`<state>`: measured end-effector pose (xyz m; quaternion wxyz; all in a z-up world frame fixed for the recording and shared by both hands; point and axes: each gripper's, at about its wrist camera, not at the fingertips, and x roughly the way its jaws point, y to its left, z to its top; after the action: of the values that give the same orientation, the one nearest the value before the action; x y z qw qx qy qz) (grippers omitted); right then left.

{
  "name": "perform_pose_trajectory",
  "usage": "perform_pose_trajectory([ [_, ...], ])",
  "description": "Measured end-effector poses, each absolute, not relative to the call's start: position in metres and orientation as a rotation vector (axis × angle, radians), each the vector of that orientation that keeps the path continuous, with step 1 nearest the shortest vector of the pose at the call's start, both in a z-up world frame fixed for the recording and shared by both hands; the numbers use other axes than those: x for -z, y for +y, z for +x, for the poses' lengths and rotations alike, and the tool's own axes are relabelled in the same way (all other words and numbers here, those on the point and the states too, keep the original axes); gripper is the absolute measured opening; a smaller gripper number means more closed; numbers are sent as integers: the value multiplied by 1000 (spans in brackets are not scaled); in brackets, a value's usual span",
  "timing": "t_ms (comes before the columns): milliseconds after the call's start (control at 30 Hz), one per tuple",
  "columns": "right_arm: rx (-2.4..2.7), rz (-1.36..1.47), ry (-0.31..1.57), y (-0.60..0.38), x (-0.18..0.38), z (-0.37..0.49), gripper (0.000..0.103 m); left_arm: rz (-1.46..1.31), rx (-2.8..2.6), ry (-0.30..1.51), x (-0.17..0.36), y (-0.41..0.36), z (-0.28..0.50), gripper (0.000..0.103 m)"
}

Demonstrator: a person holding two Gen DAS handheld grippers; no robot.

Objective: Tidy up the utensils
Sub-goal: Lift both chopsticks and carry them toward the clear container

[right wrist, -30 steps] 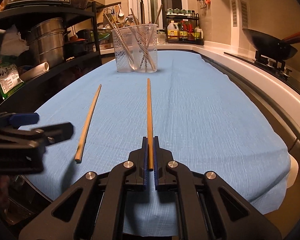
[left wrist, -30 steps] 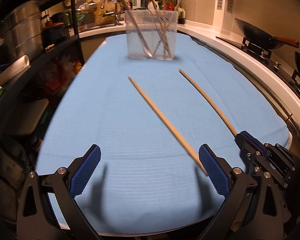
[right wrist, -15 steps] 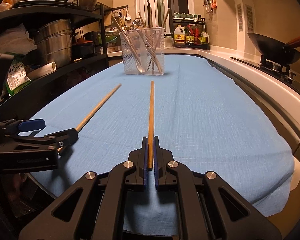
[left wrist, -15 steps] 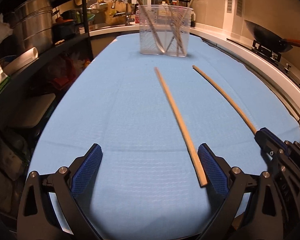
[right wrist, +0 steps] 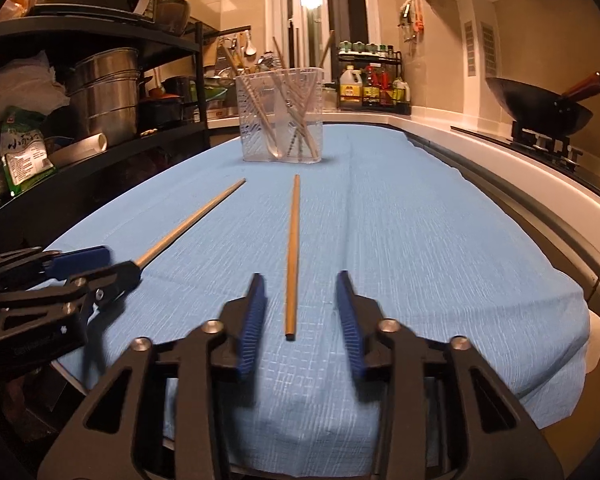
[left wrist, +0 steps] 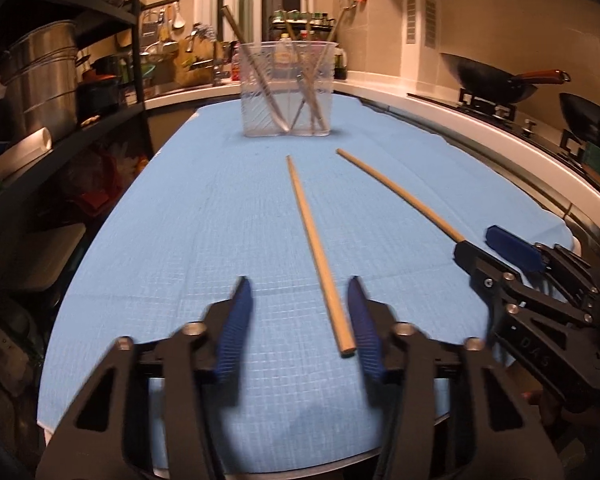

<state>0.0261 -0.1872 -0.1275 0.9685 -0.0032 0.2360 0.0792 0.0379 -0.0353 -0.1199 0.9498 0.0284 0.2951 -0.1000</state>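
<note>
Two wooden chopsticks lie on the blue cloth [left wrist: 180,240]. One chopstick [left wrist: 316,248] runs between my left gripper's [left wrist: 298,320] blue pads, close to the right pad and clear of the left one; these jaws are closing. The other chopstick [right wrist: 292,256] lies flat between my right gripper's [right wrist: 300,312] pads, touching neither; those jaws are opening. Each gripper shows in the other's view: the right gripper [left wrist: 476,242] at the end of its chopstick [left wrist: 400,196], the left gripper [right wrist: 116,266] at the end of its chopstick [right wrist: 192,220]. A clear container [left wrist: 286,92] [right wrist: 282,116] with several utensils stands at the cloth's far end.
A black shelf [right wrist: 100,136] with steel pots [right wrist: 104,92] runs along the left. On the right, beyond a white counter edge [left wrist: 480,132], a wok [left wrist: 488,82] sits on a stove. Bottles [right wrist: 372,88] stand at the back.
My left jaws have narrowed around the left chopstick after shifting toward it. My right jaws have come apart and let go of the other chopstick, which now lies on the cloth.
</note>
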Motion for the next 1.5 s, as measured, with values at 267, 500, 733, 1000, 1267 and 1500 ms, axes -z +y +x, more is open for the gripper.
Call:
perform_pose_trajectory([
  [267,-183,-52,488,-177,113,21,5,102,254,570,100,-38,27,6],
  [500,-167,-89,404,-177,76,10,5,91,262,489,57,-26,16,6],
  [733,-172,-96,352,-175,36,13,5,46,286,427,15,-12,16,6],
  [1000,-177,-81,361,-174,11,26,5,13,319,424,-12,0,25,6],
  [1267,-204,-65,343,-172,-18,40,5,19,305,427,-35,5,38,6],
  [1500,-216,-47,326,-174,-41,51,5,17,301,446,-54,11,54,6],
])
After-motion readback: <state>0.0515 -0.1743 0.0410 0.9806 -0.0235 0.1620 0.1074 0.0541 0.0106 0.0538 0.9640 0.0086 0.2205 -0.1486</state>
